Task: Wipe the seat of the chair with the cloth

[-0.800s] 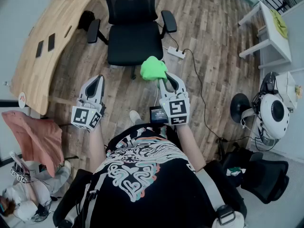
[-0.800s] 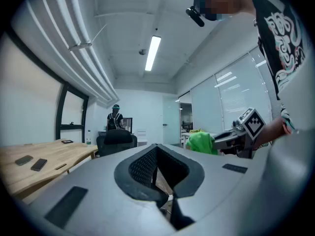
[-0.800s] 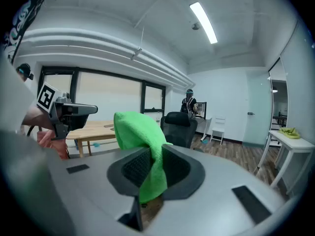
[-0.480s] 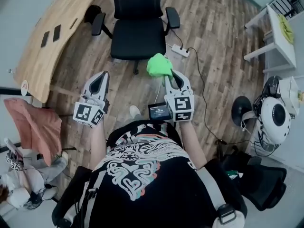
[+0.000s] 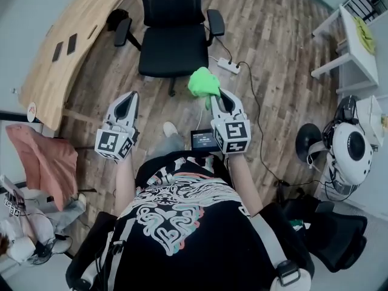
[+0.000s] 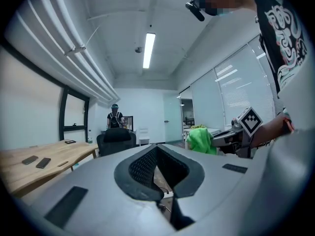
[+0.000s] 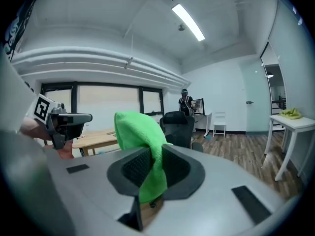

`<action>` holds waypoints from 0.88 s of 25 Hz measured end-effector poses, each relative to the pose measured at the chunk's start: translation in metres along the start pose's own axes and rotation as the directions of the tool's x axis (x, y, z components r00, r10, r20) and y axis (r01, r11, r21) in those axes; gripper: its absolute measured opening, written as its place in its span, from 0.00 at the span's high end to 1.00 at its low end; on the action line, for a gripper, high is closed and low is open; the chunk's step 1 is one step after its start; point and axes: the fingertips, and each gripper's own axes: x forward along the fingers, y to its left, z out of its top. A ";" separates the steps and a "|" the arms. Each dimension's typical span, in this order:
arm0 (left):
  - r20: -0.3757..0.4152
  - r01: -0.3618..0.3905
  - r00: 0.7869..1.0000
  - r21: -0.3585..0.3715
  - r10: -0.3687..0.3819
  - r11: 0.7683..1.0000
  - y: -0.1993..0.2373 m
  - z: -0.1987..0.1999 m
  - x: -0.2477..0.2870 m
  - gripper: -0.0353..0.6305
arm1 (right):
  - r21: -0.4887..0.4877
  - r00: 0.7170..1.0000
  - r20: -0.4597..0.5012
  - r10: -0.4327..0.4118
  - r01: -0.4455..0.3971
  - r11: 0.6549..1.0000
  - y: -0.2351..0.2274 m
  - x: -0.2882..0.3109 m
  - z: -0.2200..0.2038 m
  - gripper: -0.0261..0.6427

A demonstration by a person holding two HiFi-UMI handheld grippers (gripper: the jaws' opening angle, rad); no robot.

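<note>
A black office chair (image 5: pixel 174 41) stands ahead of me on the wood floor, its seat (image 5: pixel 174 54) bare; it also shows far off as the chair (image 7: pixel 178 127) in the right gripper view. My right gripper (image 5: pixel 216 97) is shut on a bright green cloth (image 5: pixel 203 82), which bunches above the jaws as the cloth (image 7: pixel 140 136). It hovers short of the chair's front edge. My left gripper (image 5: pixel 126 105) hangs level with it on the left, its jaws together and holding nothing; the chair (image 6: pixel 116 140) is small beyond it.
A curved wooden desk (image 5: pixel 59 53) runs along the left. A power strip (image 5: pixel 225 66) with its cable lies right of the chair. A white table (image 5: pixel 356 38) stands at the far right, and a white round device (image 5: pixel 348 147) sits at the right. A person (image 7: pixel 185 103) stands far behind the chair.
The view has shifted slightly; both grippers keep about the same spacing from the chair. The right gripper still holds the green cloth and the left gripper stays as it was.
</note>
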 end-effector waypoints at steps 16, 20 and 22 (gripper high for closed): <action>-0.005 0.003 1.000 0.005 -0.003 1.000 0.095 -0.013 0.106 0.95 | 0.015 1.000 -0.008 -0.002 0.002 1.000 -0.031 0.128 0.020 0.88; 0.003 0.032 0.999 0.010 -0.032 0.999 0.148 -0.006 0.140 0.95 | 0.003 1.000 -0.004 -0.022 0.022 1.000 -0.027 0.192 0.042 0.88; 0.010 0.055 0.998 0.016 -0.055 0.998 0.174 -0.004 0.159 0.95 | -0.010 0.999 -0.006 -0.038 0.038 0.999 -0.025 0.225 0.052 0.88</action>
